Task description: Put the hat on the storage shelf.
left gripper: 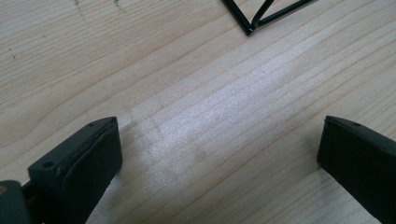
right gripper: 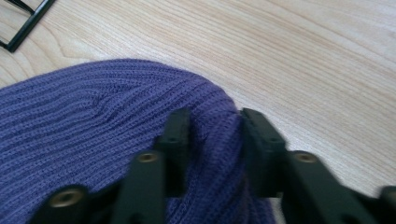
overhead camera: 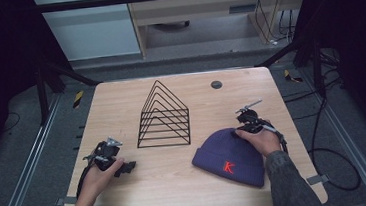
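Item: hat [overhead camera: 231, 156], purple rib knit, red letter K on the cuff. It lay flat on the table [overhead camera: 178, 183], to the right of the rack [overhead camera: 163, 116] and nearer the person than it, apart from the wire. Its crown pointed away from the person and toward the rack side; the cuff lay toward the near table edge.

Item: right gripper [overhead camera: 240, 130], held in the person's right hand at the far edge of the hat, right of the rack. In the right gripper view the two black jaws stood close together with a raised fold of the hat's knit [right gripper: 215, 140] pinched between them; the fabric bulged up in the gap and pressed against both pads. Jaws clamped on the hat at its crown edge. The rest of the hat spread out to the left of the jaws in that view, with bare wood to the right.

Item: left gripper [overhead camera: 126, 167], held in the left hand, resting low over the table to the left of the rack's near corner and nearer the person. In the left gripper view its jaws stood wide apart, nothing between them but bare wood; a corner of the rack [left gripper: 250, 29] showed ahead. Jaws released.

Item: rack, black wire, triangular frames in a row, upright at the table's middle.
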### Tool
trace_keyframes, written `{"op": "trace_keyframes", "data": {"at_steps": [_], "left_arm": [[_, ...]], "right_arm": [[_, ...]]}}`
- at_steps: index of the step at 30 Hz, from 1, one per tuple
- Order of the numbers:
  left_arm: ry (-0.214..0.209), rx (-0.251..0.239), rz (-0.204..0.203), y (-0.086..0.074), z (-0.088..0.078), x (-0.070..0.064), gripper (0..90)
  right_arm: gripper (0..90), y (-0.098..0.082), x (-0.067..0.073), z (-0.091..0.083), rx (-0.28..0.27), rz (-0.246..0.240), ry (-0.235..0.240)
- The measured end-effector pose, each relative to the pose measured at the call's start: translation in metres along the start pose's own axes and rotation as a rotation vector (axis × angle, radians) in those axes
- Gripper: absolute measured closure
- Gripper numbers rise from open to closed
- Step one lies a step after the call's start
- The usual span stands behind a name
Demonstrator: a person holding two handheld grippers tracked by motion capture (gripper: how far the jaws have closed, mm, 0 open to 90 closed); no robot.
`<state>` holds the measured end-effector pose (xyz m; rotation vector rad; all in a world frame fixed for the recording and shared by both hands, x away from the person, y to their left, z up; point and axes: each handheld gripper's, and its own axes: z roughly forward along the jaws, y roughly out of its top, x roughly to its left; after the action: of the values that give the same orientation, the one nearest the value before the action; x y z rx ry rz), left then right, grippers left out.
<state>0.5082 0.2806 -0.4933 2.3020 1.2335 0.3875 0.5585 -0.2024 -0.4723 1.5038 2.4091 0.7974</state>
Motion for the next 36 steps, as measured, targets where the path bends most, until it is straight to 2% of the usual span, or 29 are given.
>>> {"op": "trace_keyframes", "data": {"at_steps": [3, 6, 11, 16, 17, 18, 21, 26, 32, 36], "left_arm": [[0.0, -0.001, 0.0, 0.0, 0.0, 0.0, 0.0], [0.001, -0.003, 0.004, 0.0, 0.0, 0.0, 0.0], [-0.002, -0.003, -0.005, 0.0, 0.0, 0.0, 0.0], [0.009, -0.01, -0.009, 0.0, -0.002, 0.003, 3.4], [0.005, -0.017, -0.021, 0.0, -0.003, 0.003, 4.4], [0.006, -0.021, -0.019, 0.0, -0.003, 0.004, 4.5], [0.004, -0.053, -0.019, 0.002, -0.006, 0.005, 4.3], [-0.001, -0.089, -0.009, 0.004, -0.01, 0.002, 4.2], [-0.006, -0.152, -0.016, 0.006, -0.015, 0.001, 4.2], [-0.012, -0.185, -0.01, 0.007, -0.019, 0.0, 4.5]], "right_arm": [[75.7, -0.002, -0.001, -0.001, -0.02, 0.003, 0.009], [77.5, -0.005, -0.002, -0.002, -0.031, 0.003, 0.015], [79.1, -0.006, 0.001, -0.009, -0.051, -0.033, 0.015], [79.6, -0.008, 0.011, -0.031, -0.138, -0.052, 0.001], [79.6, -0.009, 0.014, -0.035, -0.15, -0.058, 0.003], [79.6, -0.01, 0.018, -0.042, -0.178, -0.081, 0.003], [79.6, -0.012, 0.027, -0.06, -0.233, -0.11, 0.007], [79.7, -0.019, 0.04, -0.086, -0.319, -0.132, 0.028], [79.8, -0.028, 0.053, -0.103, -0.384, -0.16, 0.045], [80.0, -0.028, 0.063, -0.114, -0.421, -0.161, 0.064]]}}
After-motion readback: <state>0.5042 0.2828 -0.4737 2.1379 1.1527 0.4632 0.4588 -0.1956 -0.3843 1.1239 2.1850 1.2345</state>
